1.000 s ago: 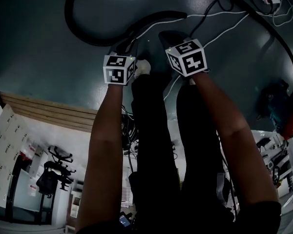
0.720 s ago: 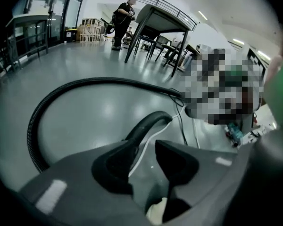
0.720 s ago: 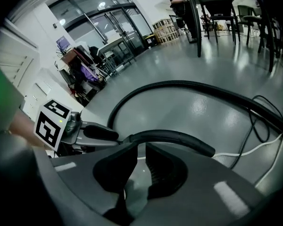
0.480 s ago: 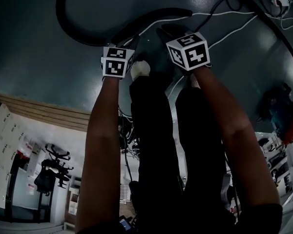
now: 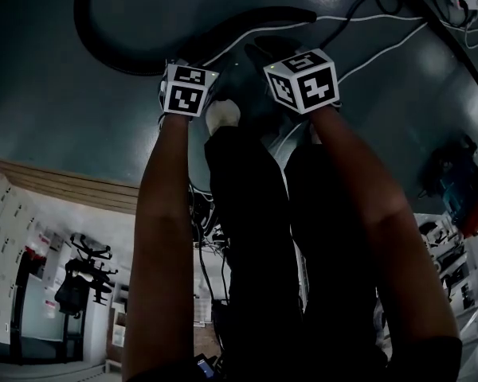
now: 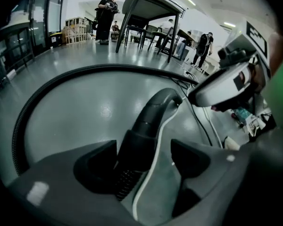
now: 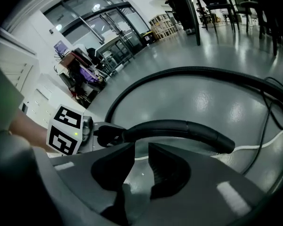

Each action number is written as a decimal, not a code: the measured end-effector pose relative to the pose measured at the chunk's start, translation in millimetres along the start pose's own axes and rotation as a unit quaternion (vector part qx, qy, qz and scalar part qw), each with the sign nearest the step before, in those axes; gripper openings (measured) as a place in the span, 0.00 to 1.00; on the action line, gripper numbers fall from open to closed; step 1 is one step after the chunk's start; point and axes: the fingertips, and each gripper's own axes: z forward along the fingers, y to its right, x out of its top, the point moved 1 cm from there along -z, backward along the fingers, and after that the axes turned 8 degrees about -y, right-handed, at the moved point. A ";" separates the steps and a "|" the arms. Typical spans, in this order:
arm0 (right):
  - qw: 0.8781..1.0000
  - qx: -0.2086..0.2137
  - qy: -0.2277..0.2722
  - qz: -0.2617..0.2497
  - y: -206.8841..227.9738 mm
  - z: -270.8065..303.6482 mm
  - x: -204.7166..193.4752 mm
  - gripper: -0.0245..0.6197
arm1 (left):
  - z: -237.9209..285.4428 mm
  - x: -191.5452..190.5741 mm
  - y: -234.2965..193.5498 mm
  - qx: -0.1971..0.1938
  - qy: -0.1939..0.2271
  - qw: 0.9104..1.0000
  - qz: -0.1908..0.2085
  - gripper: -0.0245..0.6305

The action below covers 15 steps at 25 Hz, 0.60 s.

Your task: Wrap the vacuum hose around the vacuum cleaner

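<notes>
The likely vacuum (image 5: 462, 185) sits well right of the right tongs (image 7: 140, 161), whose jaws, just opening, stand slightly apart and empty; the hose (image 6: 61, 76), probably light, springy and ribbed, loops ahead, its stiff cuff (image 6: 148, 121), the best hold, lying ungripped between the wide, just-opening left tongs (image 6: 144, 161).

Looks like an open lab or workshop hall: glossy grey floor (image 6: 85, 102), tall tables (image 6: 146, 6), glass doors (image 7: 99, 20), stacked crates (image 7: 162, 26).
</notes>
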 end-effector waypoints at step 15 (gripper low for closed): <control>1.000 0.004 0.008 0.012 -5.2 -5.1 -0.9 0.18 | 9.7 4.5 4.4 -0.018 -0.064 0.996 0.061 0.40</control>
